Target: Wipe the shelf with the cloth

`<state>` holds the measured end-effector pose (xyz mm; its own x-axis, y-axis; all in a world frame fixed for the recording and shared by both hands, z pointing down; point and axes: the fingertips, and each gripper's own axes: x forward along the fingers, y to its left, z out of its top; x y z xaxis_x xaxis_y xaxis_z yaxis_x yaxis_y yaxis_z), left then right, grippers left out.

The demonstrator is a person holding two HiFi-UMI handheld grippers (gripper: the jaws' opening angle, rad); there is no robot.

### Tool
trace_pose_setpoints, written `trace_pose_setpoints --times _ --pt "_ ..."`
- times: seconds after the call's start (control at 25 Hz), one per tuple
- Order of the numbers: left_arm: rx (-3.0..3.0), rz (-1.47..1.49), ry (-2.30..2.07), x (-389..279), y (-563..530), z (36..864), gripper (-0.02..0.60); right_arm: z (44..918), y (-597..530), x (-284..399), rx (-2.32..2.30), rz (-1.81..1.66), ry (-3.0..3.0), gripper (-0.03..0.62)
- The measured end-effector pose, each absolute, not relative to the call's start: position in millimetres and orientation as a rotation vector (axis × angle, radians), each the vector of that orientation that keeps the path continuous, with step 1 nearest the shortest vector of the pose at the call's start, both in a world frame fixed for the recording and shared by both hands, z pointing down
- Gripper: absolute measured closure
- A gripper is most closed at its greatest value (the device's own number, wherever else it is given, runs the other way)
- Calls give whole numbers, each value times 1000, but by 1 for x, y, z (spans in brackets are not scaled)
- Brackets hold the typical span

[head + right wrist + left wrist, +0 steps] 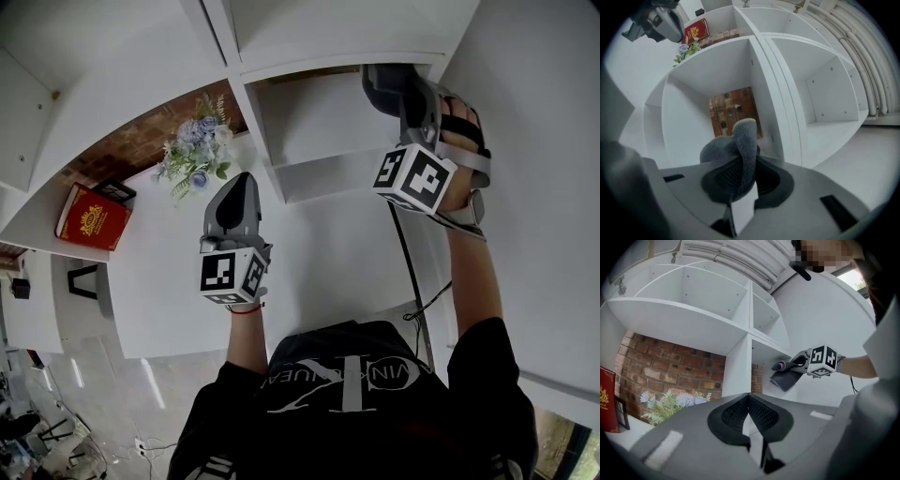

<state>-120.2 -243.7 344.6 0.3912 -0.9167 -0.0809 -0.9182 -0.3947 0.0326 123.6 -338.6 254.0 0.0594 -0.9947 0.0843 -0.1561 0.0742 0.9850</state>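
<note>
So my right tongs (743,189) are clamped on the grey cloth (743,140). They pinch it on a fold, so a thick rolled lump sticks out past the tips and a flat flap dangles below. I reckon that grip makes sense, since the soft lump out front is what meets the board instead of the plastic jaws.

The cloth is up at the mouth of a cubby in the white shelf (717,84), the open-backed one where the brick wall (733,110) shows through. From the left gripper view it sits right by the front edge of the board, but I can't tell if it's actually touching.

Direction-wise, the cloth's long axis runs pretty much in line with the jaws. It's level, with the free end pointing into the cubby and away from me. Only the flap droops off that line.

My left tongs (749,404) are closed on nothing — pads together, parked in front of the upright divider and well apart from the cloth. Fair enough for a one-handed job, and back there it's clear of the flowers (670,404) and the red book (607,399) on the lower ledge.

My guess is the wiping has hardly begun — the next move is to press the lump onto the board and drag it sideways.
</note>
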Motion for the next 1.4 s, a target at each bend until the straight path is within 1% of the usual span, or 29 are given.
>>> trace_pose_setpoints --times 0.56,0.8,0.96,1.16,1.4 --pt "-2534 139 1774 -125 -205 333 569 301 -313 138 1239 -909 -1414 536" --pt "-2500 120 1808 -129 -186 334 570 300 -294 134 1380 -584 -1891 536" --pt "-2476 109 1839 -134 -174 336 571 300 -275 130 1414 -427 -2117 536" --pt "-2461 83 1866 -136 -159 342 571 314 -248 128 1419 -261 -2289 536" --pt "-2432 52 1901 -141 -144 346 571 330 -222 126 1399 -144 -2404 536"
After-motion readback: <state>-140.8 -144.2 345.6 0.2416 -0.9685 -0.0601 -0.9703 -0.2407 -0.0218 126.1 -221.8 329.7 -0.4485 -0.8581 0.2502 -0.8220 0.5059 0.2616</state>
